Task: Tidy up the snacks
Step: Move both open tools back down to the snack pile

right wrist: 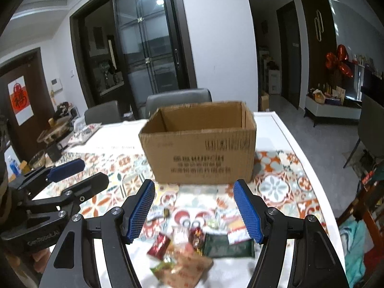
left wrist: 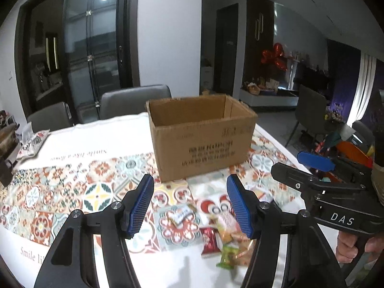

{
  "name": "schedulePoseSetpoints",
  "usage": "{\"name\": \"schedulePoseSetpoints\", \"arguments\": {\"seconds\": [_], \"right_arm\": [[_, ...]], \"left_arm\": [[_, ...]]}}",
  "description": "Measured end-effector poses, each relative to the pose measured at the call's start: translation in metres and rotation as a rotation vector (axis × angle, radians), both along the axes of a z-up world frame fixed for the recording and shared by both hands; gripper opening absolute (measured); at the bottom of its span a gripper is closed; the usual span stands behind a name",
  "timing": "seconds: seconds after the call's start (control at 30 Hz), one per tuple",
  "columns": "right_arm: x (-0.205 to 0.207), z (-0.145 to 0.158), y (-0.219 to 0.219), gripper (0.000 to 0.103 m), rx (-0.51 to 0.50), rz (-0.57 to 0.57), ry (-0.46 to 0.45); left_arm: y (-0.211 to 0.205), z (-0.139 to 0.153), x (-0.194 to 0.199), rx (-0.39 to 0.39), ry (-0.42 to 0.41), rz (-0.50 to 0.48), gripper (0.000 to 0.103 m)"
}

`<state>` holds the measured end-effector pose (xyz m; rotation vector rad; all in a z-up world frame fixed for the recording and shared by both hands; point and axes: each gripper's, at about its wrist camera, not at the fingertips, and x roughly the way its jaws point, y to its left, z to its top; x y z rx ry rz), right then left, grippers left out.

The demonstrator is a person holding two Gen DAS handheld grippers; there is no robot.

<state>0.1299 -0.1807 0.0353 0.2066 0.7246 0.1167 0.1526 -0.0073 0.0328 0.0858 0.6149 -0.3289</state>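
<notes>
On the tablecloth (right wrist: 283, 168), upright cardboard box (right wrist: 199, 153), long axis crosswise.

Dim indoor light, two ceiling spots reflected in glass, motion blur, fisheye-bent edges

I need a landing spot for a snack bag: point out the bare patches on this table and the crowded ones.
Free: the patterned cloth left of the cardboard box, up to the white strip before the grey chairs; also the tiled stretch right of the box. Crowded: the snack pile at the near edge, and the far left end with its clutter.
</notes>
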Motion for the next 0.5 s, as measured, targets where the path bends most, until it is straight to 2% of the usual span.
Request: {"name": "schedulePoseSetpoints", "arguments": {"seconds": [0.5], "right_arm": [[-0.030,-0.065,0.008,0.069,0.036,0.004,0.205]], "left_arm": [[-0.006,-0.064,-0.013,0.066,0.156,-0.070,0.062]]}}
